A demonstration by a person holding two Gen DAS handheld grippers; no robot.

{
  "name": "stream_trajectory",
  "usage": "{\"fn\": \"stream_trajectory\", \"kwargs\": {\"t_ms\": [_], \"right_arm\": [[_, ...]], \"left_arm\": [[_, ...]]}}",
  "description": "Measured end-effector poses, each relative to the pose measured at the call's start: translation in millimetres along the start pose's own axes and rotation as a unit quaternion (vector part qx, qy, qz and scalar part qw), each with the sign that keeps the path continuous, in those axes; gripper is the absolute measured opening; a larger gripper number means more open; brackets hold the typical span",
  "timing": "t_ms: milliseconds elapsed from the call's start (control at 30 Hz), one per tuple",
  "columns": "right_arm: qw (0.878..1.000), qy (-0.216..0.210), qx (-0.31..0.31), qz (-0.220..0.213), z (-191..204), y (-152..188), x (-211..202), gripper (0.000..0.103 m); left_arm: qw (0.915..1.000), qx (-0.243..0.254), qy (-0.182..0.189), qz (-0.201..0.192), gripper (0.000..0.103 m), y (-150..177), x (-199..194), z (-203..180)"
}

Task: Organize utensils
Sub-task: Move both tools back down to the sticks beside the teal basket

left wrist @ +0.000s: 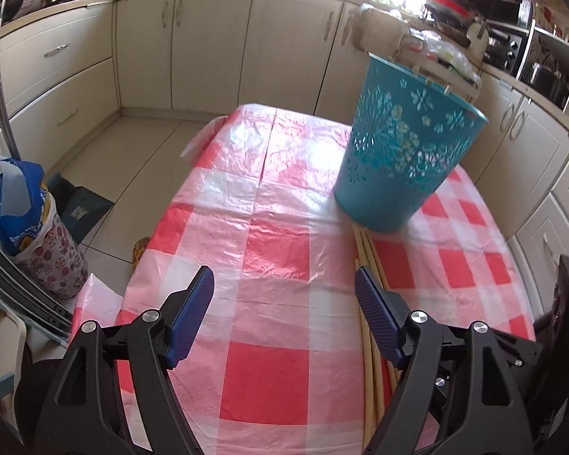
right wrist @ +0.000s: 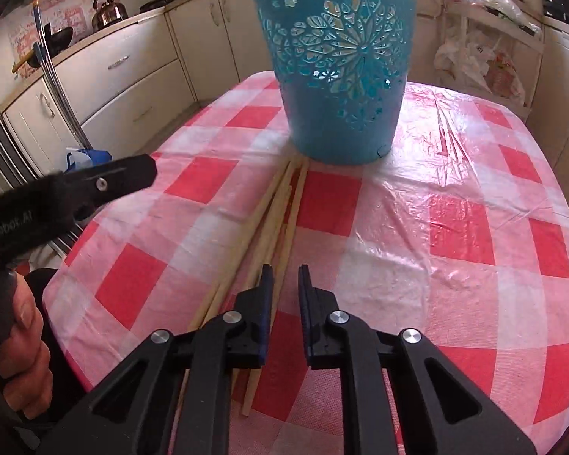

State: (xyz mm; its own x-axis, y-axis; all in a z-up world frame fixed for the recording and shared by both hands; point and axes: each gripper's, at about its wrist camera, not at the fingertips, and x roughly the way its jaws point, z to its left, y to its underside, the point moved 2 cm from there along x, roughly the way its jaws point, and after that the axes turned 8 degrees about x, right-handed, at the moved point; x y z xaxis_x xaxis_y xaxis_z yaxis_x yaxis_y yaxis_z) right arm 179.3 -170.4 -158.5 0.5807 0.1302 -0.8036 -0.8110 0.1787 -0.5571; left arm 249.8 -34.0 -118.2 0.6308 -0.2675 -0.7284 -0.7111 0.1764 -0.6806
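Note:
Several long pale wooden chopsticks lie in a loose bundle on the red and white checked tablecloth, their far ends touching the foot of a teal cut-out basket. My right gripper hovers over the near part of the bundle. Its jaws are nearly together and nothing is visibly clamped; one chopstick runs under its left finger. My left gripper is open over bare cloth, and the chopsticks pass just beside and under its right finger. The basket stands ahead to the right. Chopstick tips poke above its rim.
Cream kitchen cabinets surround the table. A floral bin with a blue bag stands on the floor at the left. The left gripper's body and a hand show at the left of the right wrist view. Cluttered counters are at the right.

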Motion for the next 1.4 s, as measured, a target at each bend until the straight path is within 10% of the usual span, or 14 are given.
{"fn": "stream_trajectory", "kwargs": {"t_ms": [733,1100,1400], "right_arm": [[0.998,0.014,0.054,0.012,-36.3,17.9,-33.8,0.014],[0.995,0.043,0.092,0.0,-59.1,16.0,-35.0,0.007],[0.995,0.036,0.096,-0.012,-63.0,17.2,-40.9,0.007]], "left_arm": [[0.9892,0.132,-0.021,0.061,0.072,-1.6,52.7,-56.9],[0.9772,0.196,0.065,0.05,0.024,3.5,56.0,-88.0],[0.9636,0.218,0.136,0.076,0.023,14.0,45.8,-81.2]]}}
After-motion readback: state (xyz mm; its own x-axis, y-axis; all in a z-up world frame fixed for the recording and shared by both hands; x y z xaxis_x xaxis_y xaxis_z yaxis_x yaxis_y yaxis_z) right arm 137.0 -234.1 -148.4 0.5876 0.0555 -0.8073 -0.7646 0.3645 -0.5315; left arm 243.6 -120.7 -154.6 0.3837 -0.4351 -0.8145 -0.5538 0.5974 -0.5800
